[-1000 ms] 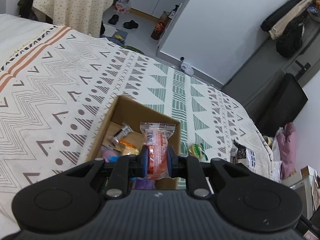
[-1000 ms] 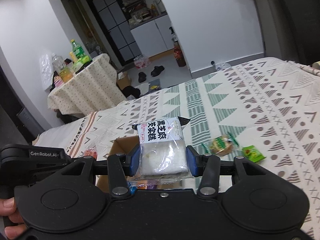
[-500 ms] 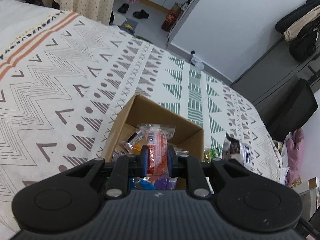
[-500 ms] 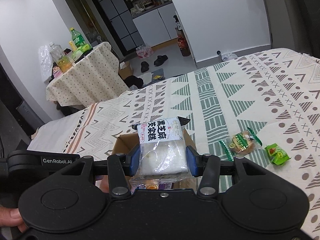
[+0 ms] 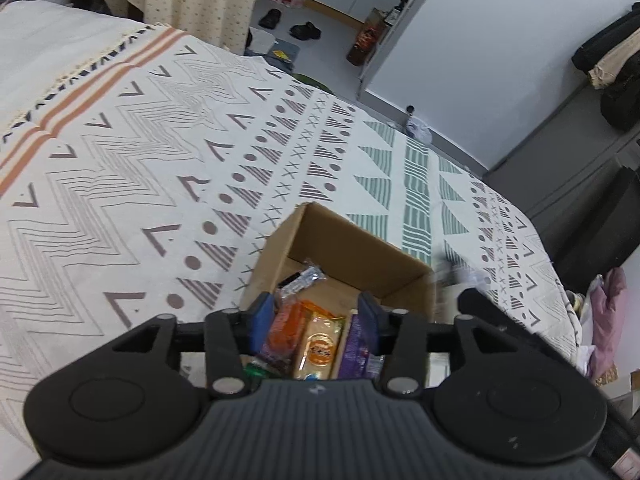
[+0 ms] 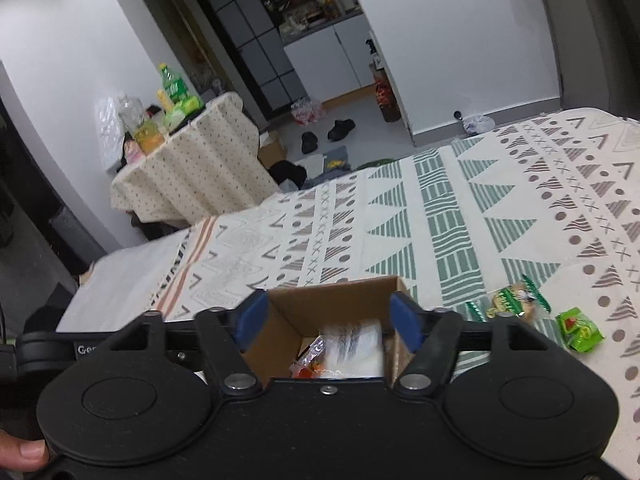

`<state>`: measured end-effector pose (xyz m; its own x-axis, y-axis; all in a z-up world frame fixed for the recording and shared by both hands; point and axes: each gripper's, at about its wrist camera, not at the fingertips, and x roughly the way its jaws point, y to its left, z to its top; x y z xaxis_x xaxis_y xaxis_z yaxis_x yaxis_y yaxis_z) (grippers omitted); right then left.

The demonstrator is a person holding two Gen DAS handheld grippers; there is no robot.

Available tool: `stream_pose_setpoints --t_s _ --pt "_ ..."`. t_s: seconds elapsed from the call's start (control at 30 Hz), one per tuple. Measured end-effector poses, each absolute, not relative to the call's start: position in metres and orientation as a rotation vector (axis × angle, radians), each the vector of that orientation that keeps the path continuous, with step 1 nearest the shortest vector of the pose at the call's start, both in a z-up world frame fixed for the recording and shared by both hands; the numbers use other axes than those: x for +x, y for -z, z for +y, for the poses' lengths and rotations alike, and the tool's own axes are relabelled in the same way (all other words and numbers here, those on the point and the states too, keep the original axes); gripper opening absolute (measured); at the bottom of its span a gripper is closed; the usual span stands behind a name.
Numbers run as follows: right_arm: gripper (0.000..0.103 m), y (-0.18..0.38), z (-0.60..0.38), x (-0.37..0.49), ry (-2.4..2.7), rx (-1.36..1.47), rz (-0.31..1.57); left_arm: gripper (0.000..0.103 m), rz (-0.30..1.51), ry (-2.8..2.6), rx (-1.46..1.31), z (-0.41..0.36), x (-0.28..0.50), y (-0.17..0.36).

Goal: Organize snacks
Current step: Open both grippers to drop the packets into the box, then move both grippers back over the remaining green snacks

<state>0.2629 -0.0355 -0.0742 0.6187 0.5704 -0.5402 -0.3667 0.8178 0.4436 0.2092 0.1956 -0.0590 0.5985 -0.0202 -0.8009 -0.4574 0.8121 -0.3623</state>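
1. Your left tongs (image 5: pixel 314 322) stand parted above the cardboard box (image 5: pixel 352 240), which sits on the patterned bedspread (image 5: pixel 120 168). Their jaws have just been opening, and nothing is pinched between them.
2. The orange snack packet (image 5: pixel 286 330) lies loose in the box below those tongs, beside a yellow packet (image 5: pixel 320 344) and a purple packet (image 5: pixel 358 344).
3. Your right tongs (image 6: pixel 328 320) also stand wide apart over the same box (image 6: pixel 340 300). Their jaws have just been opening, and the pads (image 6: pixel 404 320) touch nothing.
4. The white snack pack (image 6: pixel 354 346) appears blurred inside the box, clear of both pads.
5. Two snacks remain on the bedspread to the right of the box: a green-edged biscuit packet (image 6: pixel 510 302) and, near it, a bright green packet (image 6: pixel 580 330).
6. A thumb (image 6: pixel 24 452) shows at the lower left of the right wrist view.
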Motion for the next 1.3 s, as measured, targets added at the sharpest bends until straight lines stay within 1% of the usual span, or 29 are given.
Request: stream_pose_setpoints --t_s 0.03,0.07,0.13,0.17,0.23,0.37,0.43,0.5,0.57,0.63,0.73,0.97,1.03,1.3 --pt "0.075 0.075 -0.042 0.261 -0.543 0.314 0.723 0.049 0.901 -0.277 -0.58 0.194 0.207 0.057" --pt "0.075 0.075 -0.049 0.258 -0.536 0.323 0.723 0.051 0.9 -0.279 -0.572 0.193 0.206 0.056" --pt "0.077 0.077 -0.061 0.254 -0.522 0.331 0.726 0.06 0.899 -0.276 -0.562 0.188 0.202 0.052" --pt "0.078 0.077 -0.068 0.251 -0.515 0.335 0.727 0.062 0.899 -0.275 -0.56 0.186 0.202 0.051" --pt "0.082 0.078 -0.08 0.246 -0.505 0.338 0.725 0.071 0.897 -0.274 -0.555 0.178 0.199 0.048" --pt "0.088 0.076 -0.107 0.234 -0.476 0.342 0.712 0.079 0.889 -0.259 -0.534 0.158 0.196 0.043" --pt "0.092 0.075 -0.121 0.229 -0.463 0.346 0.703 0.085 0.884 -0.25 -0.523 0.145 0.195 0.04" --pt "0.093 0.074 -0.133 0.224 -0.453 0.349 0.695 0.089 0.877 -0.243 -0.511 0.132 0.192 0.038" --pt "0.097 0.073 -0.145 0.22 -0.442 0.354 0.689 0.091 0.88 -0.233 -0.496 0.119 0.19 0.035" --pt "0.099 0.072 -0.155 0.215 -0.435 0.356 0.679 0.096 0.894 -0.225 -0.478 0.107 0.188 0.033" --pt "0.103 0.071 -0.168 0.208 -0.431 0.361 0.673 0.097 0.889 -0.211 -0.461 0.091 0.182 0.029" --pt "0.103 0.072 -0.2 0.196 -0.424 0.377 0.664 0.098 0.879 -0.192 -0.425 0.055 0.171 0.02" --pt "0.103 0.072 -0.207 0.193 -0.425 0.38 0.662 0.102 0.875 -0.19 -0.414 0.046 0.168 0.018" --pt "0.103 0.075 -0.238 0.185 -0.42 0.393 0.659 0.103 0.855 -0.187 -0.386 0.013 0.163 0.013"
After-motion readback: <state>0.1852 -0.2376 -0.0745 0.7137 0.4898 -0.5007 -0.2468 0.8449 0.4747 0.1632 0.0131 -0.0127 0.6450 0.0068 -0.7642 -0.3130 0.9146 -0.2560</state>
